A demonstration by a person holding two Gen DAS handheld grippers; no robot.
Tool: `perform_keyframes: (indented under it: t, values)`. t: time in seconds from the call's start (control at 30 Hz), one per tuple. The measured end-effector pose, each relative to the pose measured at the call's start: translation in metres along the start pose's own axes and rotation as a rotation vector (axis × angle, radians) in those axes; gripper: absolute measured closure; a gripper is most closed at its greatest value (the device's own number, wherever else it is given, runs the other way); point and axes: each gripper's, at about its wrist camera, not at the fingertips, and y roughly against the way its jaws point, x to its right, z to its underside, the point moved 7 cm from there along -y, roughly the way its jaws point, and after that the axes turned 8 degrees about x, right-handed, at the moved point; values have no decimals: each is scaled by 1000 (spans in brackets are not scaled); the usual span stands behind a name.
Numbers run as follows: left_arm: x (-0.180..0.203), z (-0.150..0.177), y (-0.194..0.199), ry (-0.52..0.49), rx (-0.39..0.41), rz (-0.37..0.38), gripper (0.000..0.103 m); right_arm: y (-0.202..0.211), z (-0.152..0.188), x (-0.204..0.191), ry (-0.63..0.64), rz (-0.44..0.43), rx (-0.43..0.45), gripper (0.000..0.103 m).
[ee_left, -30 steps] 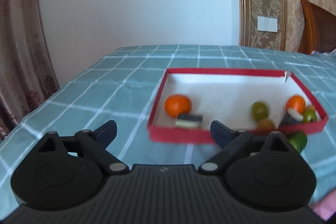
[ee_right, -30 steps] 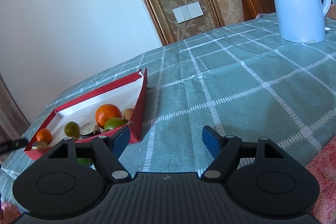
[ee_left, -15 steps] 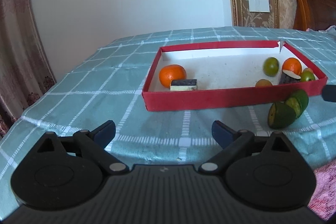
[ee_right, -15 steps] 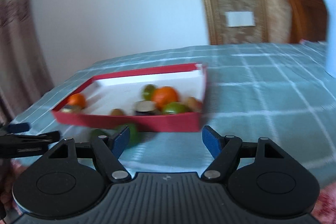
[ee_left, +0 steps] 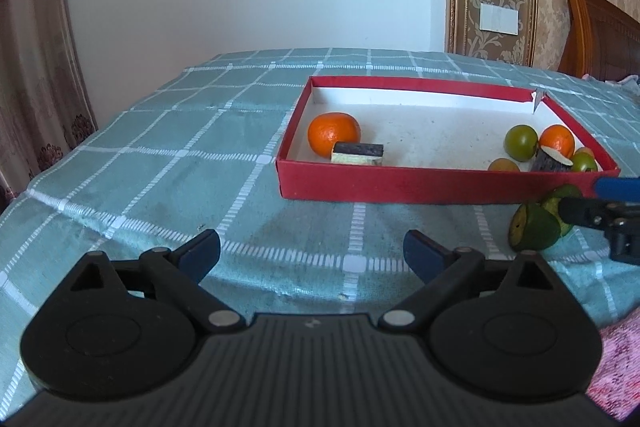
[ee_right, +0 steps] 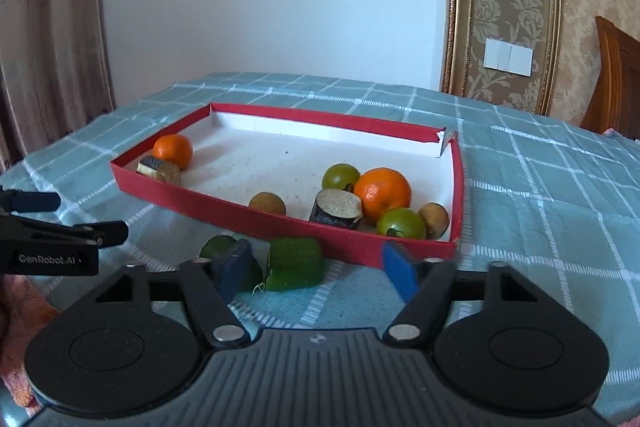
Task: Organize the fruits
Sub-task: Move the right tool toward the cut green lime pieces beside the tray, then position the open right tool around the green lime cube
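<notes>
On the checked cloth: you are working over a teal tablecloth (ee_right: 540,187) with white grid lines, and a shallow red tray (ee_right: 280,223) is lying on it.
Right gripper: you are holding the right gripper (ee_right: 316,267) low in front of the tray's near wall; its jaws have just been closing, and they are standing at a middling gap with the blue pads around the cut green fruit (ee_right: 294,263), neither pad clearly pressing on it.
Cut green fruit: two green pieces are lying on the cloth outside the tray, just beside its near wall; one piece is sitting between your right pads, and the other (ee_right: 218,247) is showing partly behind the left pad.
Left gripper: you are holding the left gripper (ee_left: 312,255) wide, with nothing between its pads, only bare cloth, well short of the tray.
Tray, left end: an orange (ee_left: 334,133) is sitting near the left wall, touching a dark-skinned slice (ee_left: 357,153) with a pale face.
Tray, right end: a second orange (ee_right: 382,193), two green round fruits (ee_right: 340,177) (ee_right: 401,223), two small brown fruits (ee_right: 267,203) (ee_right: 434,219) and a dark stub (ee_right: 338,209) with a pale cut top are clustering together.
Surroundings: a curtain (ee_left: 36,47) is hanging at the left, and a light switch (ee_right: 508,58) is showing on the patterned wall.
</notes>
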Motion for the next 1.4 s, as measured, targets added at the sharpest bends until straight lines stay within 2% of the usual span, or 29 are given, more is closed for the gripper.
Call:
perform_keyframes:
  t: [0.1, 0.67, 1.07, 1.4]
  values:
    - [-1, 0, -1, 10, -4, 4, 5, -5, 1, -2, 10, 2, -9, 52]
    - [-2, 1, -2, 20, -11, 0, 5, -5, 2, 3, -43, -6, -12, 53]
    - [-2, 1, -3, 17, -15, -8, 5, -17, 8, 12, -202, -86, -55, 67]
    - [-1, 2, -4, 14, -20, -12, 5, -22, 6, 5, -183, -78, -60, 71]
